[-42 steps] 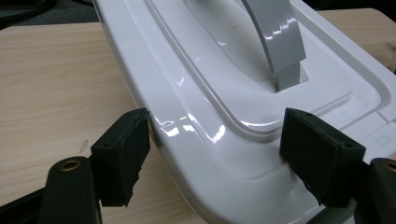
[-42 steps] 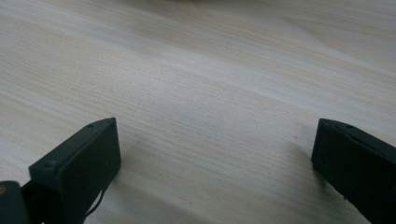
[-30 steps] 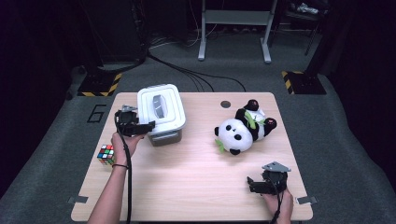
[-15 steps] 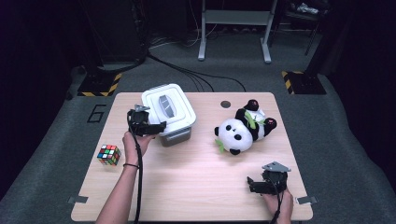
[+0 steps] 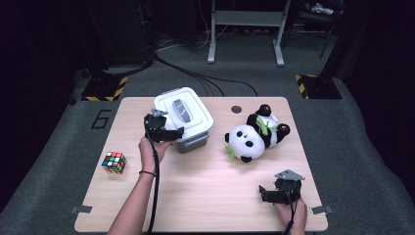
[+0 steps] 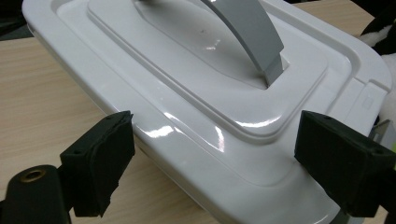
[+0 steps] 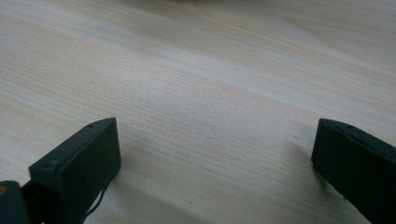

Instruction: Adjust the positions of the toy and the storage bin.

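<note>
**Left gripper at lidded box, jaws apart; right gripper idle on table**

The left gripper (image 5: 169, 133) is hovering at the near corner of the white box (image 5: 183, 116), which is sitting toward the back left of the table (image 5: 205, 196). Its jaws have just been opening and are now standing wide apart. In the left gripper view, the lid (image 6: 196, 107) is showing between the two black pads (image 6: 100, 168), but neither pad is pressing on it; nothing is being held. The grey handle (image 6: 254, 37) is rising from the middle of the lid, beyond the jaws.

The right gripper (image 5: 274, 193) is resting near the front right edge of the table, jaws spread wide, with bare wood between them.

A toy panda (image 5: 254, 137) is lying just right of the box. A puzzle cube (image 5: 114, 162) is sitting near the left edge.
</note>
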